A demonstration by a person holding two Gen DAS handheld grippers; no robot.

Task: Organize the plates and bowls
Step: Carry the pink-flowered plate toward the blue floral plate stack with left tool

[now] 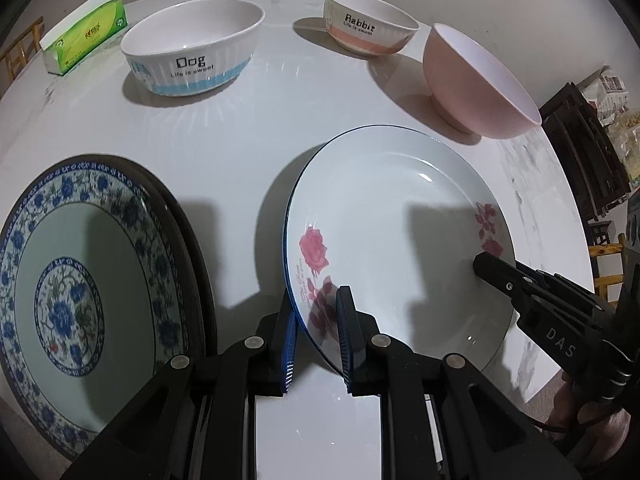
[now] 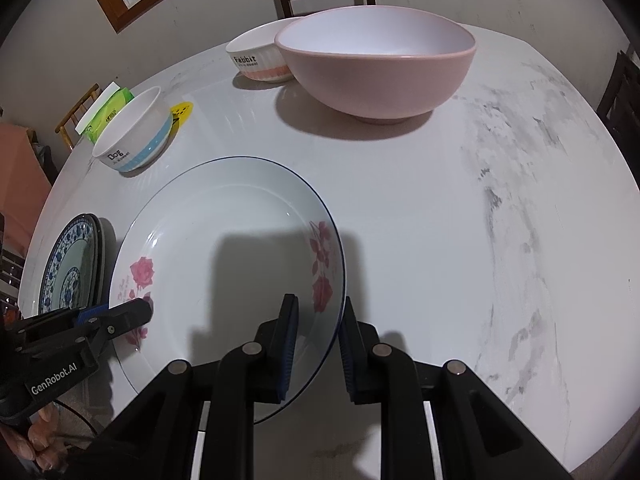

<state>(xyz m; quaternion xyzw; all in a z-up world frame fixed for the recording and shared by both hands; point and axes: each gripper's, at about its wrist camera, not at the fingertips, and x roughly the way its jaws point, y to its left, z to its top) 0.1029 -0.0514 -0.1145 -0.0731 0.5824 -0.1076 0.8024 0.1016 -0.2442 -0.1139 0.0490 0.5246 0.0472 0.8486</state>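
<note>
Overhead, both wrist views look down on the white marble table (image 2: 420, 208). Near its front edge, the rose plate (image 1: 384, 208) is clamped at opposite rims by the left gripper (image 1: 316, 332) and right gripper (image 2: 318, 344). Left sits the blue-patterned plate (image 1: 80, 272); farther off stand the pink bowl (image 2: 376, 76), Dog bowl (image 1: 192, 48) and Rabbit bowl (image 1: 368, 24).

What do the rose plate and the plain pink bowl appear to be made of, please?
Rose plate: likely glazed ceramic, with sharp glossy highlights, a thin blue rim line and printed roses. Plain pink bowl: matte pink outside, smooth white inside, with no sharp glints; it could be melamine or matte-glazed ceramic, which the look leaves open.
</note>
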